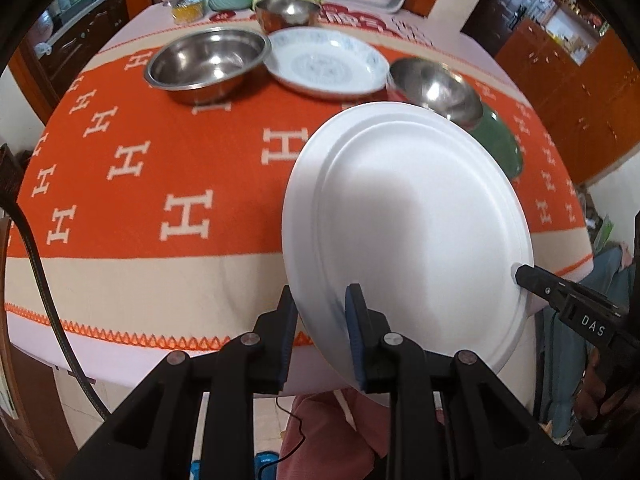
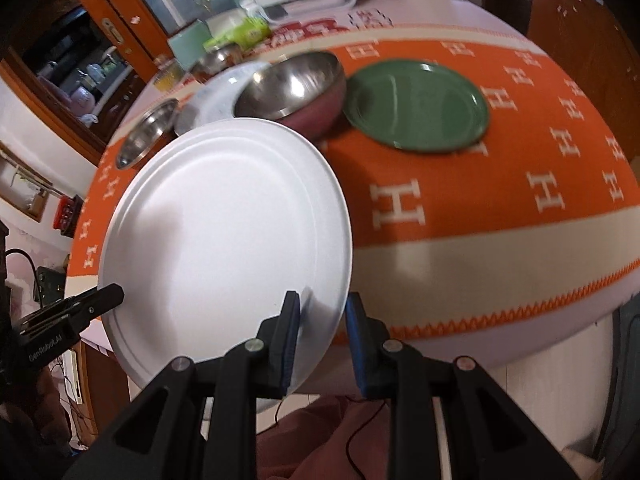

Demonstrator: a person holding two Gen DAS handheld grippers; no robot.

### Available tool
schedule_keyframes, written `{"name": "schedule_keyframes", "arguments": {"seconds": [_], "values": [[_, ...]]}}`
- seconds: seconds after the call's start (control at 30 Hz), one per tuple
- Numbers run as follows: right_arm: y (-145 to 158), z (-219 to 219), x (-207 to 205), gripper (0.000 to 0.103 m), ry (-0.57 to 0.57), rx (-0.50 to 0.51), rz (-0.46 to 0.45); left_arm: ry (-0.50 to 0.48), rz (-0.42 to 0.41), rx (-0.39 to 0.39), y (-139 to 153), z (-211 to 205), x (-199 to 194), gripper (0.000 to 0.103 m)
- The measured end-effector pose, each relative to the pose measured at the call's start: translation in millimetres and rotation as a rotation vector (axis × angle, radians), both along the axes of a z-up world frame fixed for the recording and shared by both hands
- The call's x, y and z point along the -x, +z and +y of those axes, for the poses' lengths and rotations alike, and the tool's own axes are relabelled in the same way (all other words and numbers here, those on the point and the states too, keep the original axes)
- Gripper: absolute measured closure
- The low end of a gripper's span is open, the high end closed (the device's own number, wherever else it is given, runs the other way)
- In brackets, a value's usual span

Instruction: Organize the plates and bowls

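While both claws pinch its rim, white plate [image 1: 408,216] hangs over table [image 1: 160,140].

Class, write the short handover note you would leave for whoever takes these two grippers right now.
Left gripper: shut on the white plate at its near-left rim.
Right gripper: shut on the same plate's opposite rim; the plate is held tilted above the table's near edge.
On the orange cloth: a large steel bowl, a patterned plate, a second steel bowl and a green plate, all apart. Another steel bowl sits further back.
Done: nothing stacked yet.
Left: put down the white plate, then group plates and bowls.
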State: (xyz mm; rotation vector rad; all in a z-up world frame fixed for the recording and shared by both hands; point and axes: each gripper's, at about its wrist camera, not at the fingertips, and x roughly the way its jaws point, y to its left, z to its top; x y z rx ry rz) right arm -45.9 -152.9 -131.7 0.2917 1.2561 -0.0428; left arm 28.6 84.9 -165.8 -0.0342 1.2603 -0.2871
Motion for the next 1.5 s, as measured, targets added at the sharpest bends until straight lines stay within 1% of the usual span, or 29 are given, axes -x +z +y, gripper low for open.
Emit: {"name": "schedule_keyframes", "arguments": {"seconds": [0.17,0.27,0.33,0.53,0.63,0.83,0.9,1.03,1.1,1.17,1.23,1.3,1.33,1.4,1.47,1.5], "values": [[-15,-3,3,0.079,-0.024,0.015,0.046,-0.02,0.024,-0.02,-20,-8,-4,0.08],[-21,-4,2,0.079,-0.03,0.035,0.064,-0.021,0.053,-0.008,-31,-11,-9,0.079],[-25,-6,1,0.078,-0.037,0.041,0.073,-0.019,0.064,0.003,-36,-13,-12,0.079],[-34,-13,-6,0.078,-0.039,0.058,0.097,-0.022,0.101,-0.015,-49,-24,-19,0.079],[-35,-17,-8,0.078,-0.032,0.05,0.102,-0.006,0.108,-0.026,-52,-27,-22,0.079],[-34,-25,-20,0.077,0.014,0.047,0.081,0.039,0.13,-0.056,-57,-30,-26,0.078],[-36,-29,-25,0.071,0.03,0.038,0.082,0.064,0.141,-0.074,-57,-33,-26,0.077],[-34,-36,-29,0.066,0.068,0.018,0.074,0.112,0.129,-0.113,-52,-39,-26,0.069],[-32,-41,-31,0.063,0.082,0.011,0.068,0.129,0.117,-0.126,-47,-41,-25,0.068],[-30,-46,-33,0.062,0.093,0.005,0.056,0.151,0.108,-0.137,-42,-43,-24,0.064],[-27,-50,-35,0.061,0.105,-0.001,0.042,0.168,0.098,-0.145,-38,-45,-23,0.052],[-25,-54,-36,0.06,0.118,-0.01,0.03,0.187,0.081,-0.165,-32,-49,-21,0.046],[-23,-55,-36,0.06,0.126,-0.017,0.023,0.195,0.072,-0.178,-30,-51,-20,0.04],[-20,-59,-36,0.059,0.141,-0.031,0.01,0.205,0.058,-0.19,-22,-47,-15,0.034],[-14,-64,-37,0.059,0.16,-0.044,-0.01,0.215,0.039,-0.199,-14,-49,-13,0.032],[-12,-65,-38,0.057,0.168,-0.045,-0.018,0.22,0.03,-0.2,-10,-46,-12,0.03]]}}
